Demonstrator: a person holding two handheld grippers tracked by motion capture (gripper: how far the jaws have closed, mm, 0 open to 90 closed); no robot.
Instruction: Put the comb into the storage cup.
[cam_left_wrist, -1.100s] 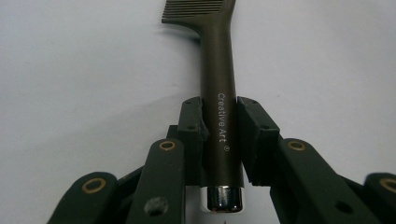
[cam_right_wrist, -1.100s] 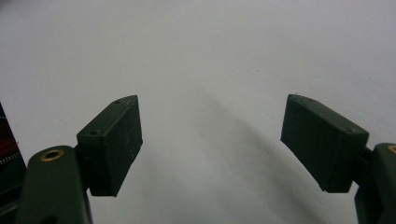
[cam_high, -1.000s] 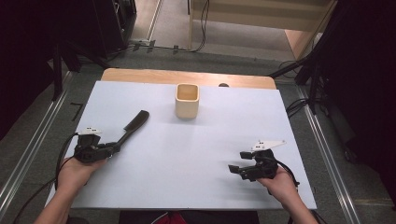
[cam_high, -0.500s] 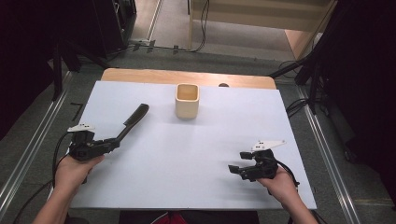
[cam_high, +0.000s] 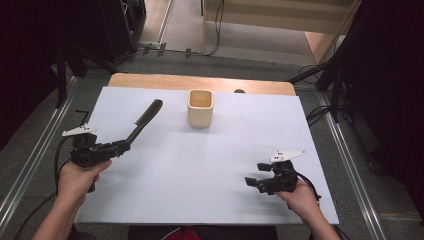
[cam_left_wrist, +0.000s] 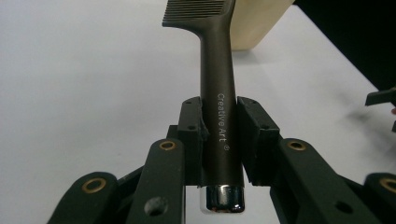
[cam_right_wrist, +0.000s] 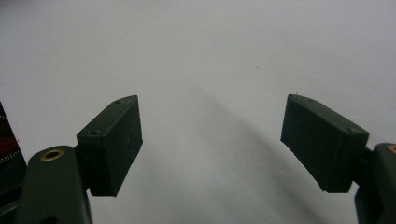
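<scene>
- The comb (cam_high: 142, 120) is clamped by its handle between the jaws of the left gripper (cam_high: 121, 145), with the toothed head pointed toward the cup (cam_high: 200, 107) and carried to the left of it, apparently clear of the sheet.
- The comb is judged light, stiff and smooth; a slip is possible on so slick a handle, so the hold low on the handle, just above the metal end cap (cam_left_wrist: 224, 198), seems well chosen.
- The teeth (cam_left_wrist: 196, 10) are judged the fragile part and are best left untouched.
- The right gripper (cam_high: 255, 182) is held with jaws apart and nothing between them, well to the right of the cup and nearer the person.
- The cup stands upright on a white sheet (cam_high: 210, 170) laid over a wooden table (cam_high: 200, 82).
- Beyond the cup, grey floor and cables (cam_high: 215, 30) are seen.
</scene>
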